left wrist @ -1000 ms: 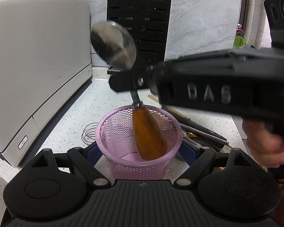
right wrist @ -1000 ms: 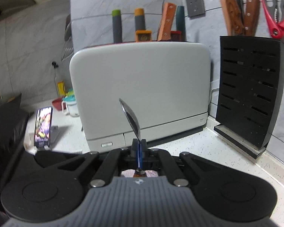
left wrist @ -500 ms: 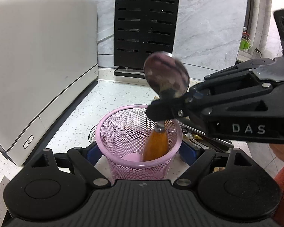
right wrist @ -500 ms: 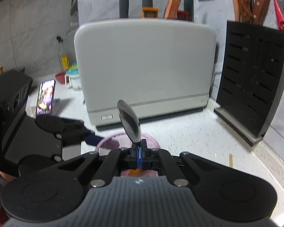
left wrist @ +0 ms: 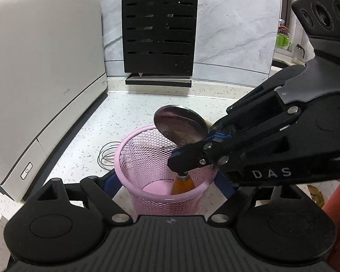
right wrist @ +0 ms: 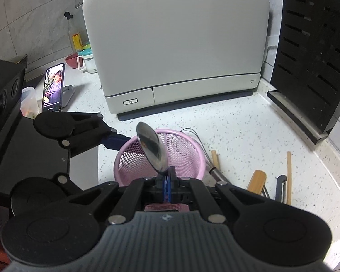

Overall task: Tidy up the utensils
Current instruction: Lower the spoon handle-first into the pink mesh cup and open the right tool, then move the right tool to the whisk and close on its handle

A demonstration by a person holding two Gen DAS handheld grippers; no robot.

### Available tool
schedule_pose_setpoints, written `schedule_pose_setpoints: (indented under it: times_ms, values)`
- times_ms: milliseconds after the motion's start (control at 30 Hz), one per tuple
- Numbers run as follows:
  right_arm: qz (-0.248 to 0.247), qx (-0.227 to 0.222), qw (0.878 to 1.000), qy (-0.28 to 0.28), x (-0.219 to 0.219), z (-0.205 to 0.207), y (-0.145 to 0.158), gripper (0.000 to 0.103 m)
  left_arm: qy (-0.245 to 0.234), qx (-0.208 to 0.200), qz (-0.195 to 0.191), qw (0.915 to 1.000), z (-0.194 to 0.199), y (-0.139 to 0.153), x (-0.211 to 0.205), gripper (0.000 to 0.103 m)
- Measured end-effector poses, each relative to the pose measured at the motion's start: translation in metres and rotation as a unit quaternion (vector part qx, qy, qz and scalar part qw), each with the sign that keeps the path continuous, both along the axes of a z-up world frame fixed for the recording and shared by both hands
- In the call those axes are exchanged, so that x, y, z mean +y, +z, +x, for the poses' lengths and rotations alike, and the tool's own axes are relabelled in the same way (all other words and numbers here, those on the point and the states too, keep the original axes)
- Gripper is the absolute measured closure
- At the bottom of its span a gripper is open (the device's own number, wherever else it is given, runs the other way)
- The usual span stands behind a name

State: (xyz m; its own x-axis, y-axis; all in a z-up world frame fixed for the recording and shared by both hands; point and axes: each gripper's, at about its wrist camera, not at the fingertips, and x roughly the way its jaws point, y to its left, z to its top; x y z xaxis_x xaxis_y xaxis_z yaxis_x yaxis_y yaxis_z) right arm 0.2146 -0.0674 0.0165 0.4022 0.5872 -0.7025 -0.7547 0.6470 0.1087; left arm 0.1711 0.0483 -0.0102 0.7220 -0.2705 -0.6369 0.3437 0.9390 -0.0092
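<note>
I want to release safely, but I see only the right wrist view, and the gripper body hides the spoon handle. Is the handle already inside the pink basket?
Observer: Yes. In the left wrist view the spoon has its brown wooden handle down inside the pink basket, its end low near the floor.
Operator: Does the left gripper hold the basket on both sides?
Observer: Yes, its jaws flank the basket, one blue finger against each side.
Operator: Is anything else inside?
Observer: No, only bare pink floor beside the handle.

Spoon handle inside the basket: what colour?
Orange-brown wood, on the spoon; clearest in the left wrist view.
</note>
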Motion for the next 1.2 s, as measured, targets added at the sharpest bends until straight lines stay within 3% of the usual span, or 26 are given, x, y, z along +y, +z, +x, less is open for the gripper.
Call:
schedule_pose_setpoints:
  times_ms: [500,567,733,833,900,1033,1200]
  values:
    - [0.006,0.020,1.000,-0.008,-0.002,0.005,-0.001,0.103,-0.002,-0.016,0.000,0.9999,-0.012,0.005,0.005,0.000]
    - [0.006,0.022,1.000,-0.010,-0.001,0.006,-0.002,0.103,-0.011,-0.017,-0.003,0.9998,-0.013,0.006,0.004,0.007]
    - [0.023,0.021,0.999,-0.022,-0.010,0.009,0.005,0.095,-0.008,-0.016,-0.007,0.9998,-0.013,0.007,0.003,0.010]
    - [0.048,0.019,0.998,-0.030,-0.021,0.009,0.018,0.071,-0.002,-0.016,-0.009,0.9998,-0.013,0.007,0.003,0.011]
    - [0.061,0.017,0.997,-0.043,-0.028,0.009,0.027,0.063,0.005,-0.017,-0.009,0.9998,-0.012,0.007,0.004,0.012]
    - [0.090,0.004,0.994,-0.064,-0.045,0.009,0.044,0.063,0.020,-0.019,-0.009,0.9996,-0.010,0.008,0.009,0.013]
    - [0.075,-0.014,0.991,-0.109,-0.055,0.017,0.044,0.063,0.035,-0.020,-0.005,0.9992,-0.008,0.009,0.013,0.019]
